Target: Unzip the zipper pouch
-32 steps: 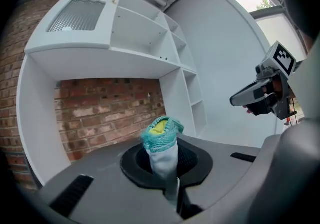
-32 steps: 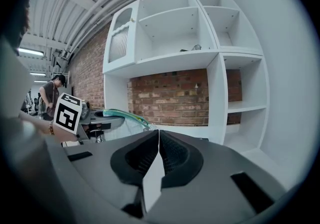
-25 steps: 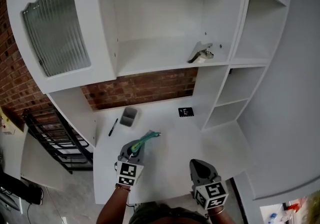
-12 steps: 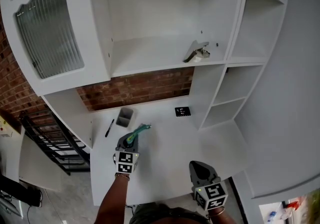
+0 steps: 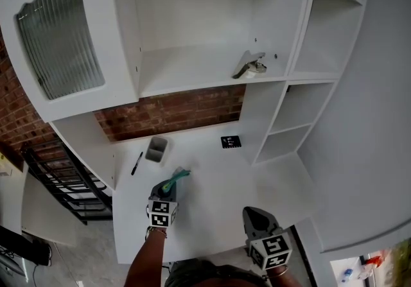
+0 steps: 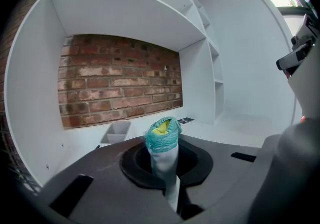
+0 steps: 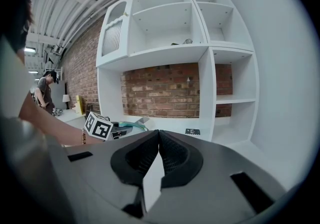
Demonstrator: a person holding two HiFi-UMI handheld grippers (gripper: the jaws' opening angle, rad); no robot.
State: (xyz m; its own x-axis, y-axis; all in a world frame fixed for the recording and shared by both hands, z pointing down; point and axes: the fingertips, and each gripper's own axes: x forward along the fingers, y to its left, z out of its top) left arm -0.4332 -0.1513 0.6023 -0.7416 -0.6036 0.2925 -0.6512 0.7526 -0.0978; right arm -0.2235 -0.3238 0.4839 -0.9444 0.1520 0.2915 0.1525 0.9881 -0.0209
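Note:
The zipper pouch [image 5: 175,180] is teal mesh with yellow showing at its end [image 6: 162,133]. It sticks out forward from my left gripper [image 5: 165,191], which is shut on its pale near end [image 6: 167,168] over the left part of the white desk [image 5: 218,176]. From the right gripper view, the pouch [image 7: 131,127] and the left gripper's marker cube [image 7: 98,127] show at left. My right gripper [image 5: 252,210] hangs near the desk's front edge, apart from the pouch. Its jaws [image 7: 158,140] are shut with nothing between them.
A small grey bin [image 5: 156,149] and a black pen [image 5: 137,163] lie behind the pouch near the brick wall. A square marker tag [image 5: 230,142] sits farther right. Open shelves rise above, one holding a small object [image 5: 249,66]. A black rack [image 5: 61,176] stands left of the desk.
My left gripper has sunk toward the desk and shifted a little left, with the pouch still in it. The right gripper has stayed put.

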